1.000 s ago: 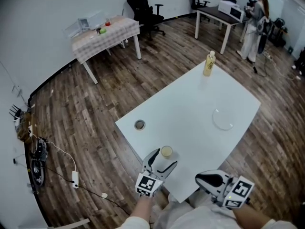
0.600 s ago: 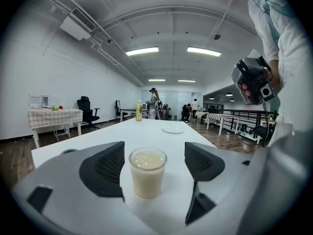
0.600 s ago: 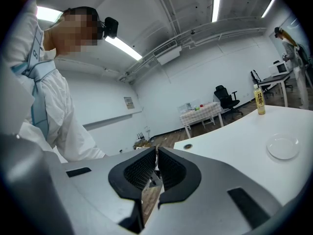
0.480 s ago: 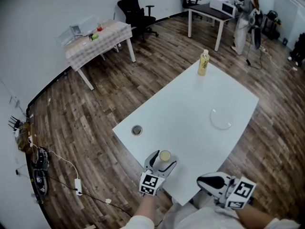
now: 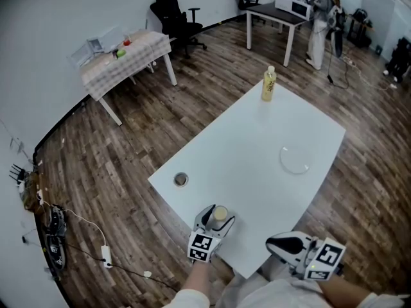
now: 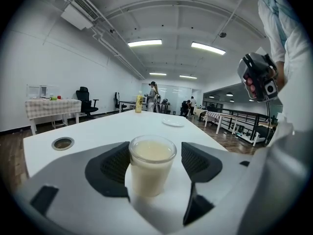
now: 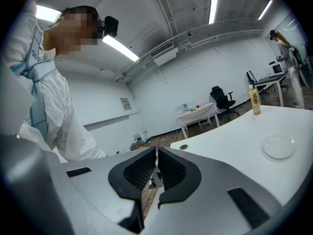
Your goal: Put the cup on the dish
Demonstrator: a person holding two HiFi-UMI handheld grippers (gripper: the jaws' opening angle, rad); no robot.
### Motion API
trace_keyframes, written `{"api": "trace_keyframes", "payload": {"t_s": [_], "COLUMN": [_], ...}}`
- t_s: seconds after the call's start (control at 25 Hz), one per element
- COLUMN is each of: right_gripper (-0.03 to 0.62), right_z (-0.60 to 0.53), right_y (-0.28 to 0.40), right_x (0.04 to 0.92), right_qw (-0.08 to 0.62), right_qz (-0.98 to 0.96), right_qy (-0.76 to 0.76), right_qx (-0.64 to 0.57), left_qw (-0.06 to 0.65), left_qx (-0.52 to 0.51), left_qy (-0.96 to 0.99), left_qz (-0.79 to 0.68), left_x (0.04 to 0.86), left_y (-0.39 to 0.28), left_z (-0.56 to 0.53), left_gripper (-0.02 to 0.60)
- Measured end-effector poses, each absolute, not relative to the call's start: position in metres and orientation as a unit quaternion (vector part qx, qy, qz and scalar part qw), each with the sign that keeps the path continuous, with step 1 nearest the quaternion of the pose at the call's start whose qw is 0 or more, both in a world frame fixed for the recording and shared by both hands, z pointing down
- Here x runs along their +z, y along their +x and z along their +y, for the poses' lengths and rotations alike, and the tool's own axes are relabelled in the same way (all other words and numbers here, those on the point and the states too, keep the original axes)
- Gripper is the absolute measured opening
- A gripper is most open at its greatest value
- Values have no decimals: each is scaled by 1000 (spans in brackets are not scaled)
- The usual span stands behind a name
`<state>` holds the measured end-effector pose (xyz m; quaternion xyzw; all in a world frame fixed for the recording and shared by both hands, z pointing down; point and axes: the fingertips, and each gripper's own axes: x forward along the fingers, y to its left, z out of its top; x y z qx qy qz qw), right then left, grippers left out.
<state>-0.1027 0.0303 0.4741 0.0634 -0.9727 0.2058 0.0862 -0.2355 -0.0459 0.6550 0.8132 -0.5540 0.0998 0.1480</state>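
A clear cup (image 5: 220, 213) of pale liquid stands upright near the front edge of the white table (image 5: 257, 146). My left gripper (image 5: 218, 217) is around it. In the left gripper view the cup (image 6: 151, 163) sits between the dark pads (image 6: 113, 164). The left pad is at its wall and a narrow gap shows on the right. These jaws have just been closing with the cup between them. The round clear dish (image 5: 295, 161) lies far off at the table's right side, also seen as the dish (image 6: 173, 123) and the dish (image 7: 278, 146). My right gripper (image 5: 275, 240) is shut and empty, off the table's near edge, pads together (image 7: 156, 168).
A yellow bottle (image 5: 268, 84) stands at the table's far corner. A round cable hole (image 5: 181, 179) sits near the left corner. A cloth-covered table (image 5: 125, 53), an office chair (image 5: 172, 15) and a person (image 5: 319, 15) are across the wooden floor. Cables (image 5: 54, 226) lie at the left.
My left gripper has sunk lower around the cup and its jaws have drawn in a little. The cup has stayed in place. The right gripper has kept still.
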Motion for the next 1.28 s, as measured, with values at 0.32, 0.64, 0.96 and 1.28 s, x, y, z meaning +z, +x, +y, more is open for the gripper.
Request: {"api": "trace_keyframes", "payload": {"t_s": [0.32, 0.64, 0.96, 1.28], "right_gripper": [37, 37, 37, 37], "right_z": [24, 24, 19, 14], "right_y": [-102, -97, -94, -90], "right_x": [474, 480, 482, 480], "right_qw": [87, 86, 84, 80], "right_qz": [-971, -970, -968, -968], "right_qy": [72, 80, 91, 96], "right_qx": [210, 211, 220, 219], "left_qw": [149, 146, 145, 134], "left_qx": [103, 103, 100, 97], "left_qy": [812, 817, 831, 839], "left_qz": [-555, -548, -527, -519], "left_x": [658, 660, 655, 640], "left_y": [-239, -236, -217, -204], "left_z": [-47, -44, -43, -53], "left_gripper": [279, 273, 270, 270]}}
